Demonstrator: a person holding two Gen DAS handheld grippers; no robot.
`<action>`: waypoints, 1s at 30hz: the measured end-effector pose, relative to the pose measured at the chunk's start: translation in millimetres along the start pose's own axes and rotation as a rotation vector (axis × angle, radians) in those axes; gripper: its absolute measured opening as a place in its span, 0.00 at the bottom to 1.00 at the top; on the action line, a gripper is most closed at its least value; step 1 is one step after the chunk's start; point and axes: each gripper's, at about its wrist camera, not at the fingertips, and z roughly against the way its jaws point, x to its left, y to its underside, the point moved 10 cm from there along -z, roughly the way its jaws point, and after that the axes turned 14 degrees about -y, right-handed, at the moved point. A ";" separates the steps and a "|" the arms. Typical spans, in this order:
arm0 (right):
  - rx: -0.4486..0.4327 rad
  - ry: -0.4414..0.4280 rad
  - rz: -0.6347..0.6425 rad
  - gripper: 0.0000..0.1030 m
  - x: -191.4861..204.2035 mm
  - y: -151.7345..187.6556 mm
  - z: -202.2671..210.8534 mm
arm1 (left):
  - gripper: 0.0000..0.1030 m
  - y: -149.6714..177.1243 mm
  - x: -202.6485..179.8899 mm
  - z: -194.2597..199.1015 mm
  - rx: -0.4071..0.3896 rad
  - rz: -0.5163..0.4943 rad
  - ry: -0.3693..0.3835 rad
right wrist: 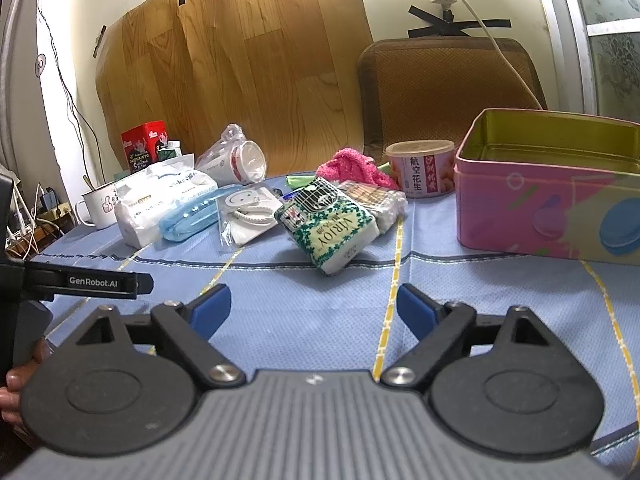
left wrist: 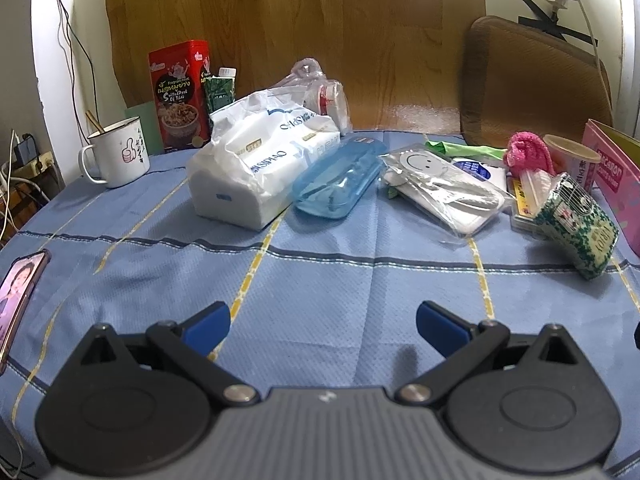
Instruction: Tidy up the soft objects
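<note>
- Your left gripper [left wrist: 323, 326] hangs over bare blue checked tablecloth [left wrist: 320, 280] near the table's front edge; blue fingertips [left wrist: 208, 326] spread wide, nothing between them.
- Your right gripper [right wrist: 314, 312] is likewise released, jaws apart over empty cloth, gripping nothing.
- Soft items sit in a row toward the back edge. The white tissue pack [left wrist: 256, 168] lies left of centre, touching the clear blue plastic case [left wrist: 338, 180].
- The green-patterned pocket tissue pack [right wrist: 328, 228] lies tilted, nearest the right gripper, leaning on clutter behind it.
- The pink fluffy cloth [right wrist: 352, 168] is bunched behind it, just beside the peanut tub [right wrist: 420, 168].
- The open pink tin box [right wrist: 552, 208] stands at the right edge; as far as its inside shows, it holds nothing.
- Bagged white charger [left wrist: 436, 188] lies between blue case and green pack.
- White enamel mug [left wrist: 118, 154] and red carton [left wrist: 180, 96] occupy the back left corner.
- Phone [left wrist: 18, 300] rests at the left edge, screen lit.
</note>
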 end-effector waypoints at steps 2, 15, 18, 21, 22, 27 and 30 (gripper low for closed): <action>0.001 0.002 0.001 0.89 -0.2 0.2 0.0 | 1.00 -0.5 0.3 -1.1 -0.003 0.000 -0.003; 0.019 0.014 0.010 0.81 -2.2 0.9 -6.7 | 1.00 -9.9 -4.4 -2.8 -0.048 0.013 0.048; 0.024 0.019 0.012 0.80 -3.6 0.2 -9.1 | 1.00 -15.8 -11.4 -0.7 -0.073 0.011 0.084; 0.025 0.021 0.014 0.80 -6.7 -4.8 -12.2 | 1.00 -16.7 -21.3 -2.6 -0.078 0.005 0.122; 0.027 0.021 0.015 0.80 -8.1 -7.3 -14.0 | 1.00 -15.6 -24.0 -4.3 -0.076 0.003 0.128; 0.058 0.035 0.067 0.80 -14.1 -20.0 -28.8 | 1.00 -8.9 -25.7 -14.0 -0.039 0.019 0.161; 0.100 0.021 0.085 0.80 -16.3 -25.4 -43.3 | 1.00 -6.8 -22.8 -18.8 -0.008 0.046 0.183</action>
